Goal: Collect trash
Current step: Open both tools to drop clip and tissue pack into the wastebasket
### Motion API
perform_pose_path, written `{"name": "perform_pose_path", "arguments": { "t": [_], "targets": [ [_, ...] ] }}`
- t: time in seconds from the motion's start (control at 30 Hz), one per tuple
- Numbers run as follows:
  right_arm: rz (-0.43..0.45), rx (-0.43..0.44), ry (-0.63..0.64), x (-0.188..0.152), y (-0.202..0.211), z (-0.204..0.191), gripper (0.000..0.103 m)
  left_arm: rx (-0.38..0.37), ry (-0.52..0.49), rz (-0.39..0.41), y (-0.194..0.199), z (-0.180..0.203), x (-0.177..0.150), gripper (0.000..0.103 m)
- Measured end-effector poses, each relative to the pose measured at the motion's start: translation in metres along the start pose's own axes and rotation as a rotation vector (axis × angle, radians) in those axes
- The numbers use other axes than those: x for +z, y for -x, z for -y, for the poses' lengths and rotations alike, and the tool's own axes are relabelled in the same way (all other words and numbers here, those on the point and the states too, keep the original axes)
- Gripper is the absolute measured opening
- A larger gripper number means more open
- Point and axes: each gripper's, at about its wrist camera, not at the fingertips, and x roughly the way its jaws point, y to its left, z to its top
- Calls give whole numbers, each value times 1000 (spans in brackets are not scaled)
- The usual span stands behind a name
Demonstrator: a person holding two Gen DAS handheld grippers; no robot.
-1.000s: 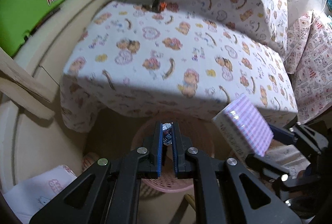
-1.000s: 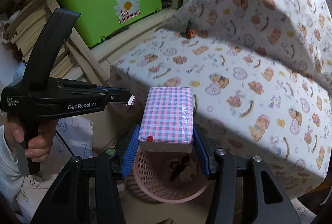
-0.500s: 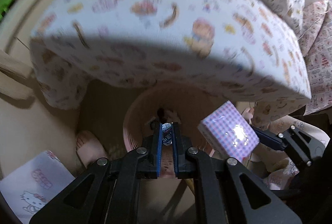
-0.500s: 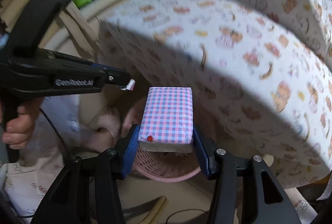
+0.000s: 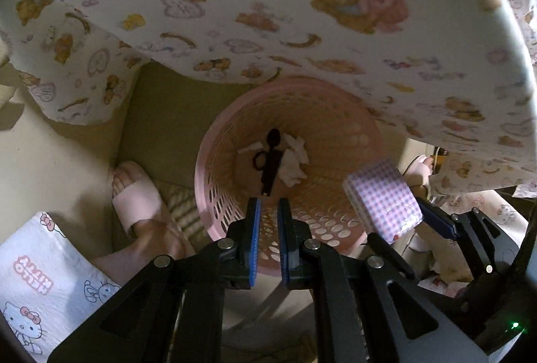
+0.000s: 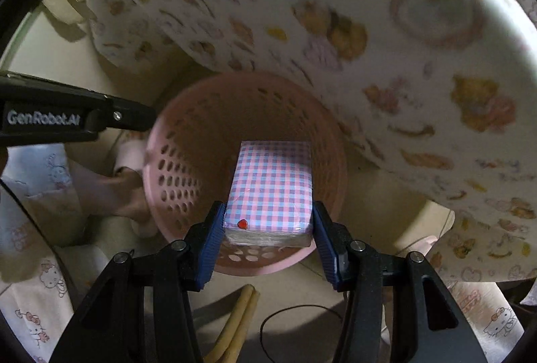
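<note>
A pink perforated basket (image 5: 208,168) stands on the floor under the edge of the bed. Black scissors (image 5: 270,161) and crumpled white tissue (image 5: 295,161) lie at its bottom. My left gripper (image 5: 268,205) points down over the basket's near rim, its jaws almost together with nothing visible between them. In the right wrist view it (image 6: 147,119) reaches in from the left, beside the basket (image 6: 157,141). My right gripper (image 6: 267,212) is shut on a pink-and-blue checked packet (image 6: 273,181), held over the basket's mouth. The packet (image 5: 382,198) also shows in the left wrist view.
A mattress in a teddy-bear sheet (image 5: 268,10) overhangs the far side of the basket. A person's foot in a pink slipper (image 5: 134,191) rests left of it, by Hello Kitty fabric (image 5: 33,279). Wooden sticks (image 6: 235,322) and a thin cable (image 6: 292,309) lie on the floor nearby.
Both grippers have dropped and tipped downward, from facing the bed to hanging over the basket. The small wrapper seen between the left fingers earlier no longer shows there.
</note>
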Motion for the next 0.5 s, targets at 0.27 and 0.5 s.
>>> {"name": "perform_pose_path", "arguments": {
  "t": [0.27, 0.5],
  "targets": [
    [15, -47, 23, -3, -3, -7, 69, 32, 19, 4, 3, -4, -1, 53],
    [57, -67, 28, -1, 8, -6, 69, 60, -12, 80, 22, 2, -1, 54]
  ]
}}
